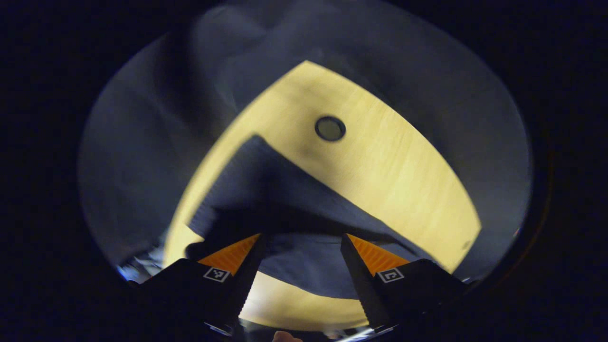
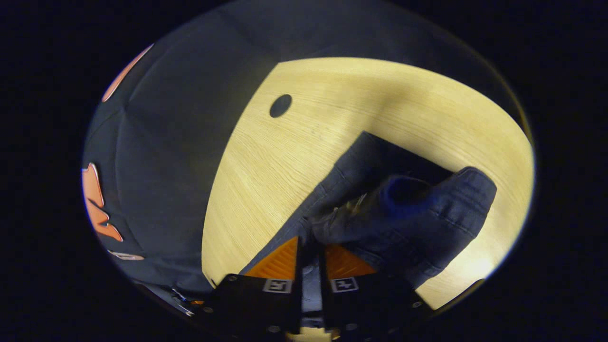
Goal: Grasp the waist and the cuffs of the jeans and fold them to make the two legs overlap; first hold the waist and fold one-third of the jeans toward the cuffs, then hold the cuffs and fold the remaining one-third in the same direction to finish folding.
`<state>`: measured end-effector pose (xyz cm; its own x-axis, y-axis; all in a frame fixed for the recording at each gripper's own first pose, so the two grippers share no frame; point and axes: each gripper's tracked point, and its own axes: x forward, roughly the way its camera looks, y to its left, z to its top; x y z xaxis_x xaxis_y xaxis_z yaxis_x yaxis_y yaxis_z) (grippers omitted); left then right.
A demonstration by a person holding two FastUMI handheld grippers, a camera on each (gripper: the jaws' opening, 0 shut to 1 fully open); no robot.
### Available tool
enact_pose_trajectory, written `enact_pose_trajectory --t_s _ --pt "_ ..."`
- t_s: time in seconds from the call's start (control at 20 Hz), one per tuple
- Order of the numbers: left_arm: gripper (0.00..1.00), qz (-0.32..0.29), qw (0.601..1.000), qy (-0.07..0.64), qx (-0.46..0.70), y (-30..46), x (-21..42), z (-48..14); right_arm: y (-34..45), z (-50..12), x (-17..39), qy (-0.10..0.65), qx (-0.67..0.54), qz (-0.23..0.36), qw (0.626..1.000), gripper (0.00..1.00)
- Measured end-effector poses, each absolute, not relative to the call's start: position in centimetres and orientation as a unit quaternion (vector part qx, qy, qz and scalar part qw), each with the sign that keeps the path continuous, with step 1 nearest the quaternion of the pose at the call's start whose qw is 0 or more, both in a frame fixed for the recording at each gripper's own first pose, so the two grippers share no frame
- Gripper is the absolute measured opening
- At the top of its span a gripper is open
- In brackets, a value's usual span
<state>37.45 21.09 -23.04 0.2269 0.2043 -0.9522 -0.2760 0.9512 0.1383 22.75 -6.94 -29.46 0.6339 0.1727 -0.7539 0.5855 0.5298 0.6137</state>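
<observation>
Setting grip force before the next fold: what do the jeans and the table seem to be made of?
The jeans look like dark blue denim, matte and fairly heavy: stitched seams and stiff, rounded folds show in the right gripper view. The table looks like pale wood or wood-grain laminate, smooth with a faint sheen; which one I cannot tell.

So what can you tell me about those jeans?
The jeans are dark blue denim with visible seams, lying on a pale wooden table. In the right gripper view, the right gripper pinches a bunched, lifted edge. In the left gripper view, the left gripper is open, with flat cloth between its fingers.
</observation>
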Motion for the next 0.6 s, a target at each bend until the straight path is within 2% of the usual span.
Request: enact_pose_trajectory --t_s 0.1,0.2,0.4,0.6 --pt "0.96 0.147 0.814 0.562 0.011 21.9 39.2 -20.8 -7.6 -26.5 23.2 0.373 0.462 -0.130 0.794 0.59" --pt "0.98 0.119 0.844 0.523 -0.007 20.7 39.9 -19.5 -8.3 -23.9 22.7 0.350 0.453 -0.126 0.810 0.98" --pt "0.99 0.077 0.902 0.425 -0.023 17.8 39.6 -13.3 -9.3 -18.4 20.0 0.312 0.394 -0.116 0.856 0.98" --pt "0.98 0.063 0.951 0.297 0.056 15.3 38.4 -5.8 -9.3 -12.4 16.6 0.269 0.293 -0.093 0.913 0.98"
